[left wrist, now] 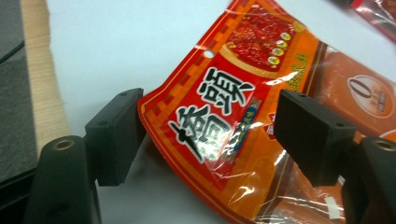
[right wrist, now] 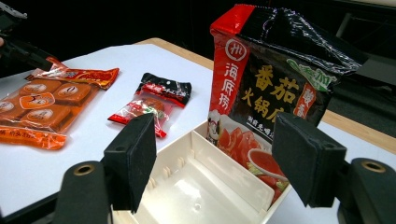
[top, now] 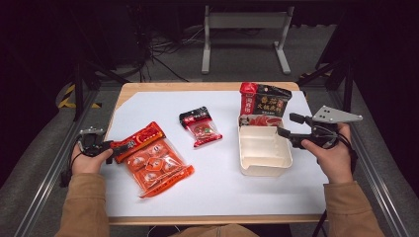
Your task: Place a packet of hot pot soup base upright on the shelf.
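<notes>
High view: my left hand-held gripper straddles the orange plastic seasoning pouch's corner near the table's left edge, jaws unclenched. Closing on slick film may slip, I judge.

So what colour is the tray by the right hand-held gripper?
Cream-white tray, empty inside; the right gripper view shows it best.

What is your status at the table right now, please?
Left gripper open, jaws either side of the orange packet's header. Right gripper open beside the cream box. Small red packet lies between them.
</notes>
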The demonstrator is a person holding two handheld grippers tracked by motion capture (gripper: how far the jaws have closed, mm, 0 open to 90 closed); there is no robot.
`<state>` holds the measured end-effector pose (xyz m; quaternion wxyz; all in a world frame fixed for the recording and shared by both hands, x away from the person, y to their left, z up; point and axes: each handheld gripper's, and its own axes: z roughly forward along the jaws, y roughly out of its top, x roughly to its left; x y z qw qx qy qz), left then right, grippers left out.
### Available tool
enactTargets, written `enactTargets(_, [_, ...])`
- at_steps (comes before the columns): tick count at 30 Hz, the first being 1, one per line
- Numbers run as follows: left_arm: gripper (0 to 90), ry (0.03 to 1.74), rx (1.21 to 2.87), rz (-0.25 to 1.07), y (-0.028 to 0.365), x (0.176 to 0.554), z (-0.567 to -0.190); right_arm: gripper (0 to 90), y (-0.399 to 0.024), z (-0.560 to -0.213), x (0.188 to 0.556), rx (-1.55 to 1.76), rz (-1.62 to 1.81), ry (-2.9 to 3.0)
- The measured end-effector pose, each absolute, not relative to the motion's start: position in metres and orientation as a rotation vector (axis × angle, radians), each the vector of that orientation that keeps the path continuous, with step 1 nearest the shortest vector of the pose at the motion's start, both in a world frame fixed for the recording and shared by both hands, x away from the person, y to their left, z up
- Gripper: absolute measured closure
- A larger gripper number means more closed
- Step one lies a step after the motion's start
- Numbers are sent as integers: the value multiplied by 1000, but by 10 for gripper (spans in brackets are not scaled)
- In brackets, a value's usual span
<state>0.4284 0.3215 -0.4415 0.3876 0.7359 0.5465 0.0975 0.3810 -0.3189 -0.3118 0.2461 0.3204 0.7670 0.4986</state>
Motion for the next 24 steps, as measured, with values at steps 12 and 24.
enactTargets(12, [391,1361,1875,150,319,431,-451,313,-317,-313,381,874,1357,2100])
enactTargets(24, [791,1370,1833,239,317,428,-449,332,-313,-316,383,860,1360,2125])
